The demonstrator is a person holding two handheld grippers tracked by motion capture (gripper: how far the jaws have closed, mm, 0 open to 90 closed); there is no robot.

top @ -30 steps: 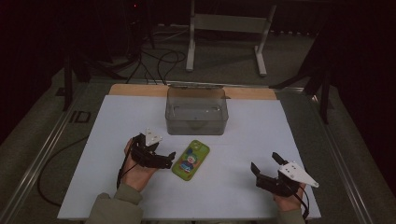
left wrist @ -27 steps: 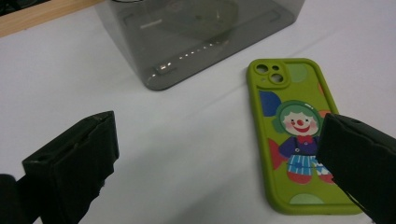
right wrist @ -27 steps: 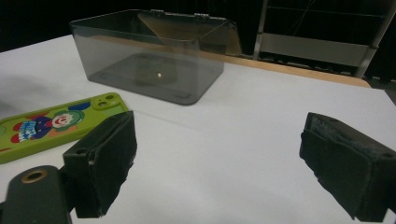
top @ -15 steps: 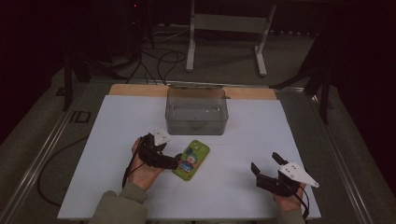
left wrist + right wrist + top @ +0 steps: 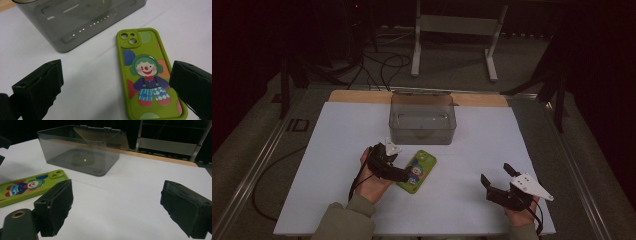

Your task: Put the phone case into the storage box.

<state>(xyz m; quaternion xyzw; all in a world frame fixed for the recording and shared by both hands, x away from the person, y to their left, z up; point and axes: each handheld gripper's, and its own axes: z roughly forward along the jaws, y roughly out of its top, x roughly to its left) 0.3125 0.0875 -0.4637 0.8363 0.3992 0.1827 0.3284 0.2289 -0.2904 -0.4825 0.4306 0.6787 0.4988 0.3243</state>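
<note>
Lime-green and rubbery, the phone case with a cartoon clown printed on its back (image 5: 147, 75) lies flat on the white desk (image 5: 337, 150), its camera cutouts pointing toward the smoky grey transparent plastic box (image 5: 422, 119) that stands just beyond it. In the high view the case (image 5: 417, 171) sits a little in front of that box, near the middle of the desk, turned at a slant.

My left gripper (image 5: 398, 172) has its jaws spread wide and holds nothing. In the left gripper view the two black padded jaws stand far apart: the case lies between them, close to the right-hand jaw, and the left-hand jaw is over bare white desk. I cannot tell whether either jaw touches the case. My left hand (image 5: 374, 180) rests low on the desk beside the case.

My right gripper (image 5: 498, 179) is well apart from the case, near the desk's front right corner, with its grey three-cornered plate (image 5: 529, 185) on top. Its jaws are spread open too, with only white surface between them. From the right gripper view the green case (image 5: 30, 186) shows off to one side and the grey box (image 5: 80, 151), its lid tipped back, stands farther off by the wooden strip along the desk's far edge (image 5: 160, 157).
</note>
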